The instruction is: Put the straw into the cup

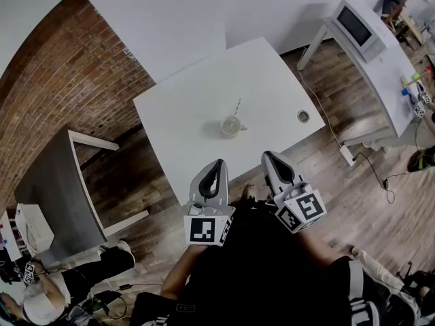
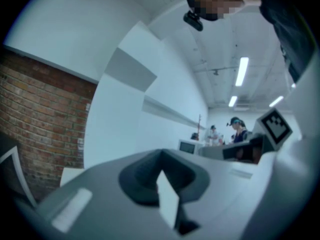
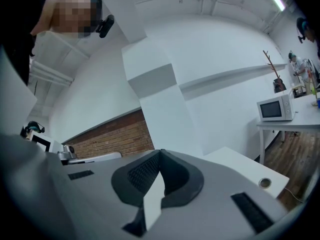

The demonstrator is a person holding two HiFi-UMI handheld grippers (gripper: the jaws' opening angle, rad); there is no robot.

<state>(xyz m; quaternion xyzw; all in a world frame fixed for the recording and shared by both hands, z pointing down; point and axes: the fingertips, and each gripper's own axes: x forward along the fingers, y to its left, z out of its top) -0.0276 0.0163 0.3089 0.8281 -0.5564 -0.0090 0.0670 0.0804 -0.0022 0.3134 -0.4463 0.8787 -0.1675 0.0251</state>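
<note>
A clear cup (image 1: 232, 125) stands near the middle of the white table (image 1: 197, 94). A thin striped straw (image 1: 237, 107) sticks out of it, leaning toward the far side. Both grippers are held close to the person's body, short of the table's near edge and apart from the cup. My left gripper (image 1: 219, 163) (image 2: 161, 154) is shut with nothing between its jaws. My right gripper (image 1: 270, 156) (image 3: 160, 154) is likewise shut and empty. Neither gripper view shows the cup or the straw.
A small round object (image 1: 303, 116) (image 3: 264, 182) lies near the table's right edge. A grey table (image 1: 58, 189) stands to the left by the brick wall. A microwave (image 1: 357, 26) (image 3: 274, 107) sits on a white bench at the right. A power strip (image 1: 347, 155) lies on the floor.
</note>
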